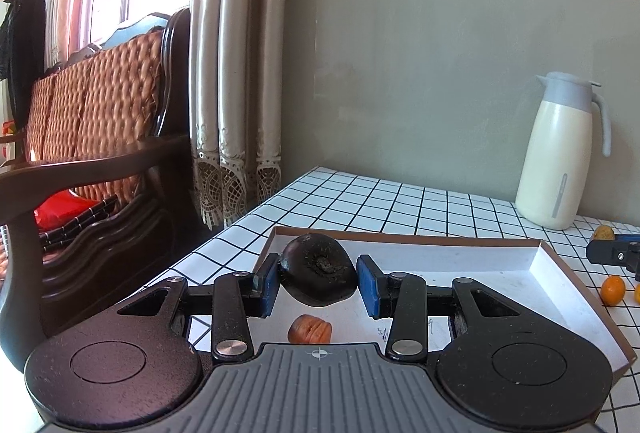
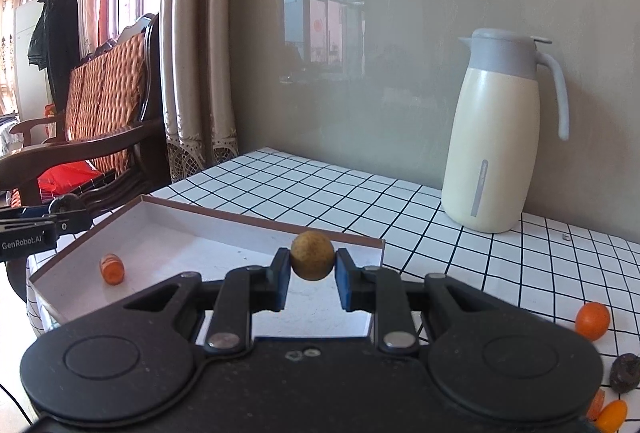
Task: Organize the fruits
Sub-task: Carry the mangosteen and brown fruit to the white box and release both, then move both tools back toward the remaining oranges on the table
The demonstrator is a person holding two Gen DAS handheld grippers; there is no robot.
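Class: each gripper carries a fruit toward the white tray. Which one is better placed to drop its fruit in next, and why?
Left, probably. The left gripper holds the dark fruit over the tray interior. The right gripper grips the tan round fruit nearer the tray's right edge.

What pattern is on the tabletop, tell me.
White squares with thin black grid lines on the tabletop, clearest in the right wrist view.

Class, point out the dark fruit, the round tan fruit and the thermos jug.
dark fruit [image 1: 318, 269], left wrist view, its middle.
round tan fruit [image 2: 312, 260], right wrist view, its middle.
thermos jug [image 2: 492, 137], right wrist view, cream body.
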